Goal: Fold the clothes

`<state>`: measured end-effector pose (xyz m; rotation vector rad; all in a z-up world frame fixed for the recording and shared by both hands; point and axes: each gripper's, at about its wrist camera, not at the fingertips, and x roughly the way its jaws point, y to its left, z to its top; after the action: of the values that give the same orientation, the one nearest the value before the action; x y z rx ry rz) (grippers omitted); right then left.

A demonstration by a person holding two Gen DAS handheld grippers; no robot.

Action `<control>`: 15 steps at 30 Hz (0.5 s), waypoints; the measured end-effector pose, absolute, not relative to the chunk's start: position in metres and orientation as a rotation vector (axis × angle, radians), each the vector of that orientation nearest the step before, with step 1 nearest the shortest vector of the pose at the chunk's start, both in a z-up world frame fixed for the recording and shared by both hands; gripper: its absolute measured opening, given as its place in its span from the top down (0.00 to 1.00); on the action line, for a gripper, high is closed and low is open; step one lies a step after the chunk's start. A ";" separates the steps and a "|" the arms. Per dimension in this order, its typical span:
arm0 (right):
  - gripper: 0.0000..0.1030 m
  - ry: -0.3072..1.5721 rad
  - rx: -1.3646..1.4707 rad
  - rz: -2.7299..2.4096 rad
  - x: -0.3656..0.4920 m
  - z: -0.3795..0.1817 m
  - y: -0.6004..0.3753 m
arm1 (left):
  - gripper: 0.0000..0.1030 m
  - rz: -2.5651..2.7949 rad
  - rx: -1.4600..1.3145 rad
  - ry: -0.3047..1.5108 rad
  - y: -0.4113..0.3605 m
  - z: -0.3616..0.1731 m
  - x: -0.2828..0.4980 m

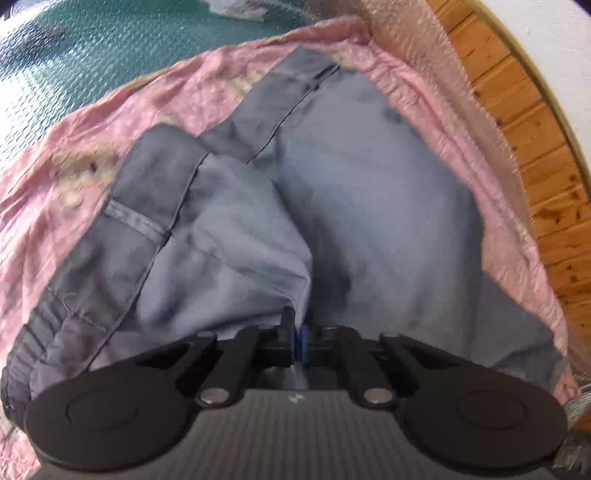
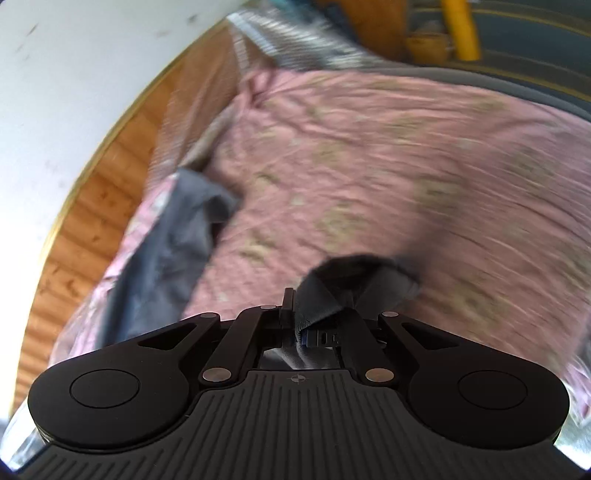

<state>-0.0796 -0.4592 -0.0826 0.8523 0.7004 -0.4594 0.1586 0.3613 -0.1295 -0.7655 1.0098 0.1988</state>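
Note:
A grey garment [image 1: 351, 192] with a darker waistband and a belt loop lies rumpled on a pink flowered sheet [image 1: 155, 110]. In the left wrist view its cloth bunches up into my left gripper [image 1: 300, 338], whose jaws are shut on a fold of it. In the right wrist view my right gripper [image 2: 300, 326] is shut on a dark hemmed edge of the grey garment [image 2: 332, 288], lifted off the pink sheet [image 2: 388, 166]. Another part of the garment [image 2: 177, 243] lies at the sheet's left edge. The picture is blurred.
Wood planking [image 1: 524, 122] and a white wall [image 1: 565, 55] run along the sheet's right side in the left wrist view, and the planking [image 2: 92, 221] lies on the left in the right wrist view. A green textured surface [image 1: 92, 44] lies beyond the sheet. A yellow object [image 2: 461, 29] stands far back.

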 end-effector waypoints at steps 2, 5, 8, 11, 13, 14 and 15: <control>1.00 0.610 0.883 -0.392 -0.054 -0.054 -0.463 | 0.98 0.116 -0.808 0.852 0.371 -0.075 0.172; 1.00 0.435 0.946 -0.305 -0.034 0.000 -0.469 | 0.98 -0.034 -0.832 0.584 0.386 0.026 0.169; 1.00 0.292 0.981 -0.237 -0.040 0.042 -0.474 | 0.98 -0.177 -0.772 0.371 0.395 0.100 0.120; 1.00 0.277 0.956 -0.240 -0.053 0.050 -0.479 | 0.98 -0.224 -0.719 0.309 0.402 0.113 0.053; 1.00 0.356 0.936 -0.285 -0.061 0.020 -0.480 | 0.98 -0.174 -0.710 0.395 0.406 0.078 0.016; 1.00 0.406 0.929 -0.310 -0.064 0.001 -0.481 | 0.98 -0.134 -0.718 0.468 0.408 0.050 0.002; 1.00 0.467 0.927 -0.335 -0.065 -0.023 -0.480 | 0.98 -0.087 -0.723 0.547 0.409 0.019 -0.008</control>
<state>-0.0652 -0.4802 -0.0233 0.9268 0.4671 -0.3354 -0.0081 0.4094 0.0193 -0.7232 0.5470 -0.0871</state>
